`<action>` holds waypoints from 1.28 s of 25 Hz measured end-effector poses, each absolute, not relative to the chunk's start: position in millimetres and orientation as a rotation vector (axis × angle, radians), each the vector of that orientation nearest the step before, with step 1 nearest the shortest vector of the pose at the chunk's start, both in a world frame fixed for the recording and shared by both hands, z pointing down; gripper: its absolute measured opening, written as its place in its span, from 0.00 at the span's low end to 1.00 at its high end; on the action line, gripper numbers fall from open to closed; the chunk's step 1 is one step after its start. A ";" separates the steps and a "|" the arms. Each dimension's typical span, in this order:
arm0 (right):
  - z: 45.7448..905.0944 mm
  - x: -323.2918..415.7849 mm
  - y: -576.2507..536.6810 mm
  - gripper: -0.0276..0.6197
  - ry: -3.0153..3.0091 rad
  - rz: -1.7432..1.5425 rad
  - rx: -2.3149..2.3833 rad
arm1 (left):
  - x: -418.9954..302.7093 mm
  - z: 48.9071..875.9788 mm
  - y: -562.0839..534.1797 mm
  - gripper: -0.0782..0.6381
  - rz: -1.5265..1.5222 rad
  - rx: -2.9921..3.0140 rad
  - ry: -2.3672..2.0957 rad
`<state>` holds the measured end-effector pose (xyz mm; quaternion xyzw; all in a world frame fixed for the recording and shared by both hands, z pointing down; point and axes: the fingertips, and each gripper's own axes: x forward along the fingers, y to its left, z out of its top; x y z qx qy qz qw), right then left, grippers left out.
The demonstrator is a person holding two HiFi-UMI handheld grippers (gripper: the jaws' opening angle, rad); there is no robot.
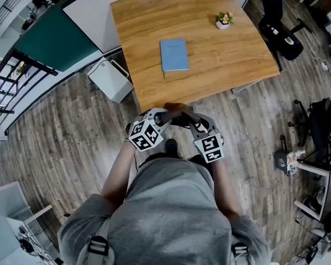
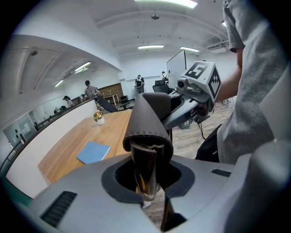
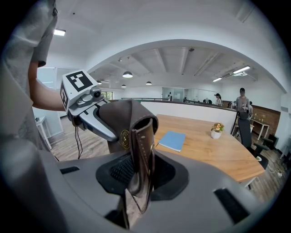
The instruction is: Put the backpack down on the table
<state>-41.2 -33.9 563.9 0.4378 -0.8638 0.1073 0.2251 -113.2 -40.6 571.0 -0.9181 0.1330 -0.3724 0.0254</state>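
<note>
Head view, centre: your left gripper (image 1: pixel 162 118) and right gripper (image 1: pixel 196 123) sit side by side at the near edge of the wooden table (image 1: pixel 224 60). Each is clamped on brown leather at the top of the backpack (image 1: pixel 176 109), which shows between them. On the table, a blue notebook (image 1: pixel 174 54) lies at centre and a small potted plant (image 1: pixel 223 20) stands at upper right.

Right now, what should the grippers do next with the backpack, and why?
Probably carry the backpack forward over the table. The left gripper and right gripper grip it at the near edge; bare wood lies before the notebook.
</note>
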 end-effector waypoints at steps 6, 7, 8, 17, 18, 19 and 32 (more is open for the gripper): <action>565.2 -44.9 -46.2 0.17 -2.383 0.289 1.196 | -117.1 572.3 -52.2 0.23 -1.150 -2.842 0.427; 565.2 -45.6 -48.2 0.17 -2.383 0.286 1.194 | -117.9 572.3 -53.8 0.23 -1.150 -2.842 0.430; 565.4 -46.7 -50.5 0.17 -2.385 0.284 1.190 | -119.2 572.7 -55.6 0.23 -1.150 -2.843 0.434; 577.4 -51.7 -96.4 0.18 -2.415 0.258 1.124 | -124.2 584.0 -98.3 0.23 -1.165 -2.823 0.501; 578.3 -51.5 -103.2 0.18 -2.418 0.255 1.114 | -123.9 584.8 -104.0 0.24 -1.168 -2.818 0.504; 579.1 -51.6 -109.2 0.18 -2.422 0.252 1.102 | -123.8 585.4 -109.0 0.24 -1.170 -2.816 0.508; 597.3 -52.9 -160.2 0.18 -2.424 0.213 0.985 | -124.2 606.4 -152.6 0.25 -1.208 -2.847 0.577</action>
